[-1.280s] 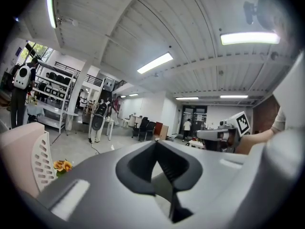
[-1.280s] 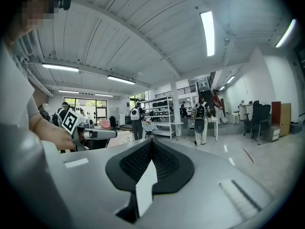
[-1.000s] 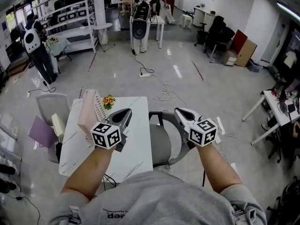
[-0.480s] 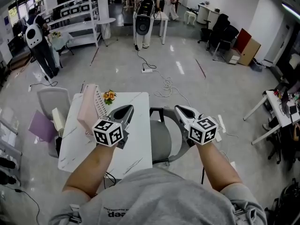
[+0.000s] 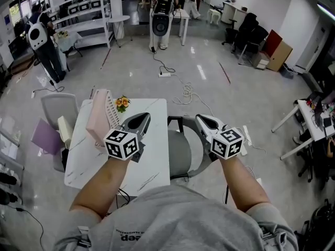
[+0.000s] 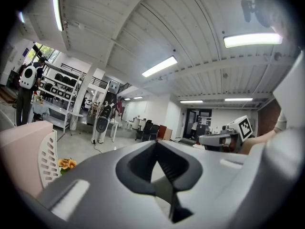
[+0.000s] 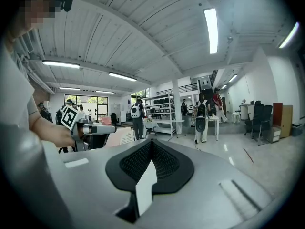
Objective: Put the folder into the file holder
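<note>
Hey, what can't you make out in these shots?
Head view: whether the pink folder sits inside the white slatted file holder; the left gripper covers their near end.
Left gripper view: the gripper's body hides the folder's bottom.
Head view: orange flowers too small to identify.

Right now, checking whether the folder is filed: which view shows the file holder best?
The head view shows most of the white file holder from above, the pink folder along its left side. The left gripper view catches only its slatted end; the right gripper view shows a small, distant piece.
</note>
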A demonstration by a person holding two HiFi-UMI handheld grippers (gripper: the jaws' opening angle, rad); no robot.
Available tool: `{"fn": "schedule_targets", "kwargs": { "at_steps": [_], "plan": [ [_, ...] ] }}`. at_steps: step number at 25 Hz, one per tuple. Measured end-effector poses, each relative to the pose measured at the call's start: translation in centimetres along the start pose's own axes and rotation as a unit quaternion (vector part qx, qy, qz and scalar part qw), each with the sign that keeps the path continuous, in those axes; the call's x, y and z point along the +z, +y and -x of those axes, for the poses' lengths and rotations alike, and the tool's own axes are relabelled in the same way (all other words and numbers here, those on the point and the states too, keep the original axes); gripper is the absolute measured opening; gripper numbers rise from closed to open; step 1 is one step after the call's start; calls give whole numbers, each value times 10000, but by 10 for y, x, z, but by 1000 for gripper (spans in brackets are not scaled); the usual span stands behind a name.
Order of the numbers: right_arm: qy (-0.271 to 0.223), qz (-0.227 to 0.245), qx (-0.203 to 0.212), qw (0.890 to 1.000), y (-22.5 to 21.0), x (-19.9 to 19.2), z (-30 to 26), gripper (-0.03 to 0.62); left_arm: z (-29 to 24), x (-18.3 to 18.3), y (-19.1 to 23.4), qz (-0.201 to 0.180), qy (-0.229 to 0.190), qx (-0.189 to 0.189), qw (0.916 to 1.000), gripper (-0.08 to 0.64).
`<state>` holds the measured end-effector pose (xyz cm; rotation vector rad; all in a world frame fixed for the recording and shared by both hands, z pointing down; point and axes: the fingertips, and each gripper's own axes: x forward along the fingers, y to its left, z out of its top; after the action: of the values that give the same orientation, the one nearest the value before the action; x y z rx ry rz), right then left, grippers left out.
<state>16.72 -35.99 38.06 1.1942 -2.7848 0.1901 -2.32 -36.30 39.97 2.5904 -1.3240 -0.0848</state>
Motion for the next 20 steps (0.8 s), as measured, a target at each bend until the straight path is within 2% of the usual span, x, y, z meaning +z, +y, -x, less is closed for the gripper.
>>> {"fn": "schedule_targets", "kwargs": {
  "at_steps": [20],
  "plan": [
    [123,113,-37,9999,1,-4,-4,3,3,1,2,-105,-1,10,9999,58]
  ]
}}
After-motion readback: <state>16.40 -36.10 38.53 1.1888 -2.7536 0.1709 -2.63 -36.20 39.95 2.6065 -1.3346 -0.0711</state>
